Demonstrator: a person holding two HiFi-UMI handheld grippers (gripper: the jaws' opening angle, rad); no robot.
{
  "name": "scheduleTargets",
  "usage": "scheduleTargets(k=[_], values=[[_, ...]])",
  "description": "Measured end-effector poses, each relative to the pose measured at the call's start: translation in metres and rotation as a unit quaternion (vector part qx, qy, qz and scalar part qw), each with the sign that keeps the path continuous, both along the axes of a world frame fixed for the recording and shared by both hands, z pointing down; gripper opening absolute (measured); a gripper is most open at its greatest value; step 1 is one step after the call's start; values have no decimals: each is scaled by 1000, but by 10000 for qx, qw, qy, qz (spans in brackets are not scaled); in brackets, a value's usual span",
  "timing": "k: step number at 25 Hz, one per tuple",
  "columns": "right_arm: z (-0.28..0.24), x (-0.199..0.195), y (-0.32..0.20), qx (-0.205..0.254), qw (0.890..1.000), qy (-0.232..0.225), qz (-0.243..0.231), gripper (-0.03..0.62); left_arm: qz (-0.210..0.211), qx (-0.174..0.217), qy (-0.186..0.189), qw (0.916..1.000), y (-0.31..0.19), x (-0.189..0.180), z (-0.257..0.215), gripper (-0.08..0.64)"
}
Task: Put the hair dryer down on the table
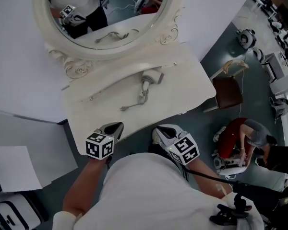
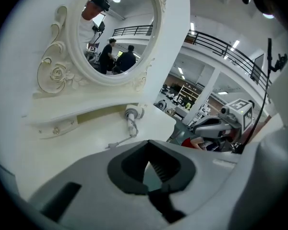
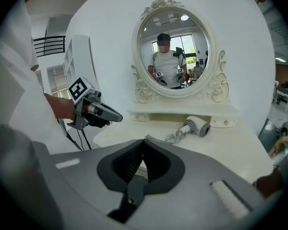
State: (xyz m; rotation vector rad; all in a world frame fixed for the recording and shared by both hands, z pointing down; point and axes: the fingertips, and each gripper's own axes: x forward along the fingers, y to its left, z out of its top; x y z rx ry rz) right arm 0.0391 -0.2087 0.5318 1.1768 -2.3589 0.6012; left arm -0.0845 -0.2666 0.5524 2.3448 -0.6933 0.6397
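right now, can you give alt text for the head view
A white hair dryer lies on a cream dressing table below an oval mirror, cord trailing forward. The left claw and right claw, shut and empty, hover at the table's front edge.

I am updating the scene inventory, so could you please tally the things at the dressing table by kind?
Dressing table: 1
Oval mirror: 1
Hair dryer: 1
Hand-held grippers: 2, the left hand-held gripper and the right hand-held gripper
Total: 5
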Motion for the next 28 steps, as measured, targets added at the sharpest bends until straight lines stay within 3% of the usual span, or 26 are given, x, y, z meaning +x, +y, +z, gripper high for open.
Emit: scheduleTargets(k=[12,17,28], values=[[6,-80,47,-71,9997,8,-228,0,591,235,130,9979,91,-56,-27,2],[9,-98,72,-95,9998,102,-164,0,876,245,200,9957,119,-63,-24,2],[5,-117,109,-78,9998,147,-47,0,1053,205,245,9939,151,-75,-20,2]])
